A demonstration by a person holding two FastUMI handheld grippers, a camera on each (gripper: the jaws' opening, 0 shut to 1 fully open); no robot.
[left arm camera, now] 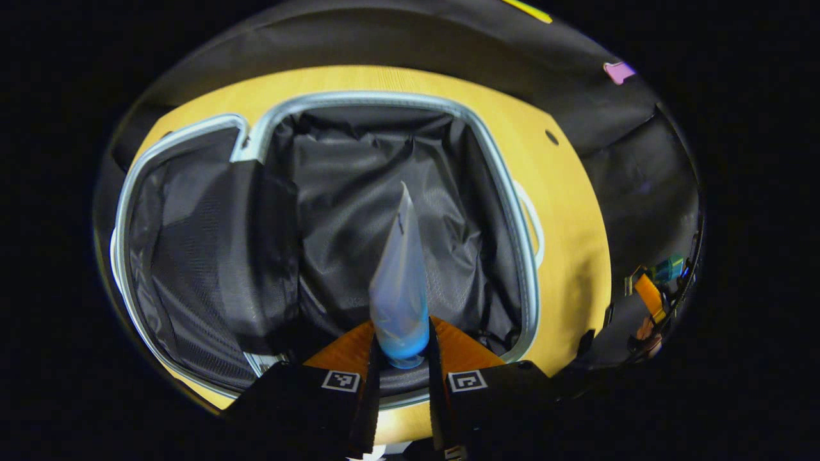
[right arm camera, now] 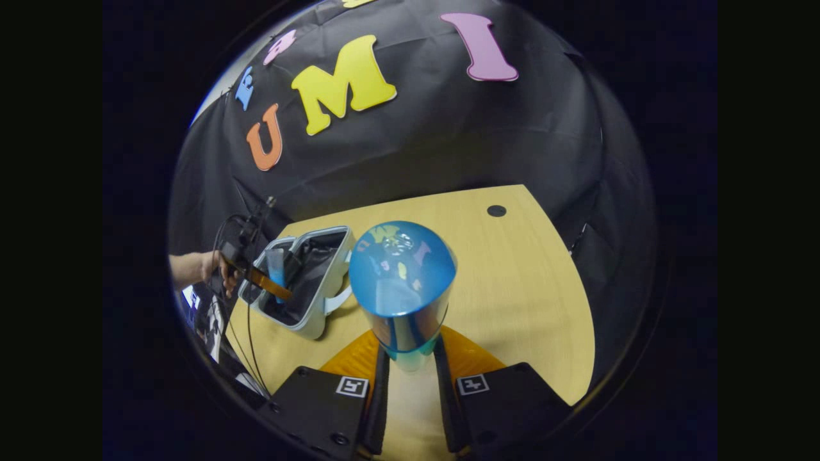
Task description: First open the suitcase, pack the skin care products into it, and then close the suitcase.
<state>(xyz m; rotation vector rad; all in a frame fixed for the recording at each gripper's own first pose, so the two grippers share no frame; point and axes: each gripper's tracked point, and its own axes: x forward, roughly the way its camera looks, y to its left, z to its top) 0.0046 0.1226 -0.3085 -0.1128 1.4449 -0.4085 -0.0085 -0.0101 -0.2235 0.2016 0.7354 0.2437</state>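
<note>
Translucent blue tube (left arm camera: 400,282), pinched between both fingers of the left gripper (left arm camera: 401,358), hangs over the open suitcase (left arm camera: 320,256), whose dark lining lies bare beneath it. On the wooden table (right arm camera: 512,288), well apart from the suitcase, the right gripper (right arm camera: 410,358) clamps a blue-capped bottle (right arm camera: 402,282).

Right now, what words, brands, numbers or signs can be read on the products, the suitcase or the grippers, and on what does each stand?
No text can be read.
Tube in the left gripper: a small dark mark, too small to read.
Suitcase, lid lining: faint print, too blurred to read.
Bottle in the right gripper: reflections, no legible print.
Square markers on the grippers: patterns, not words.
</note>
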